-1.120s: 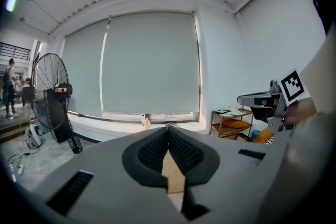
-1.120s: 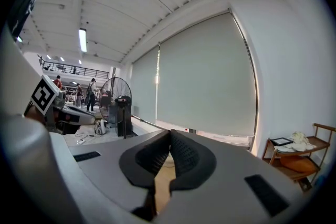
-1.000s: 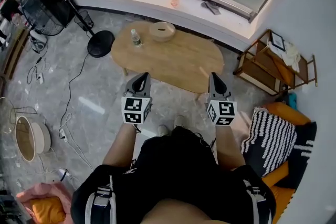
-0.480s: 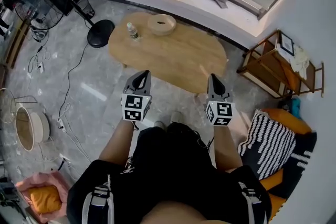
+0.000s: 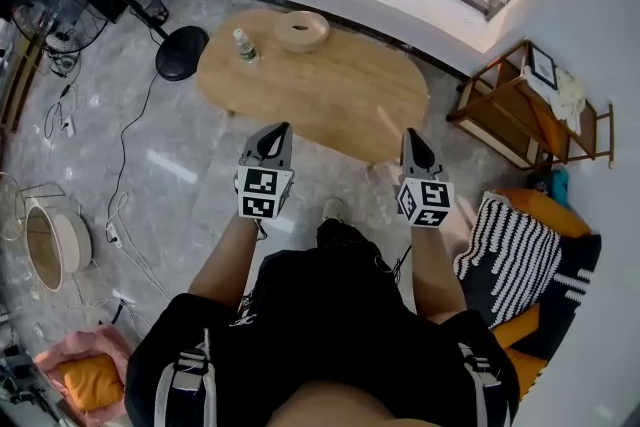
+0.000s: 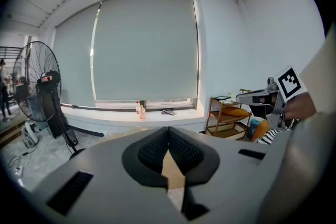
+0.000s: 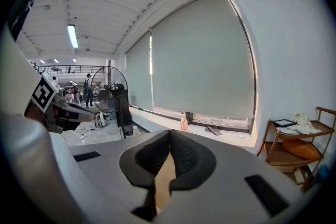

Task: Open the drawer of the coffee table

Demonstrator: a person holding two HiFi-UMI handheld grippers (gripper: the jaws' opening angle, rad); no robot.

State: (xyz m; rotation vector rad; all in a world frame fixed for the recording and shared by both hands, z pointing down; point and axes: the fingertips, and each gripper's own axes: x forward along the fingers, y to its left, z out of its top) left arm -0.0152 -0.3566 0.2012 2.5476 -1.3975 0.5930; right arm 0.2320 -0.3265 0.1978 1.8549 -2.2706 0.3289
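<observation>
Left gripper (image 5: 277,131): jaws together, holding nothing.
Right gripper (image 5: 411,136): jaws together, holding nothing.
Coffee table (image 5: 330,100): drawer not visible; get lower, find its front, part the jaws before gripping.

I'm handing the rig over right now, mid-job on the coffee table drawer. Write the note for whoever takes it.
Left gripper: shut, empty, in the air in front of the coffee table's near side.
Right gripper: shut, empty, level with the left one, toward the table's right end.
Things: the table is straight ahead, with a bottle and a bowl at its far left. No view shows the drawer.
Done: approach only.
Left: find the drawer front, open a gripper, grip it and pull.
</observation>
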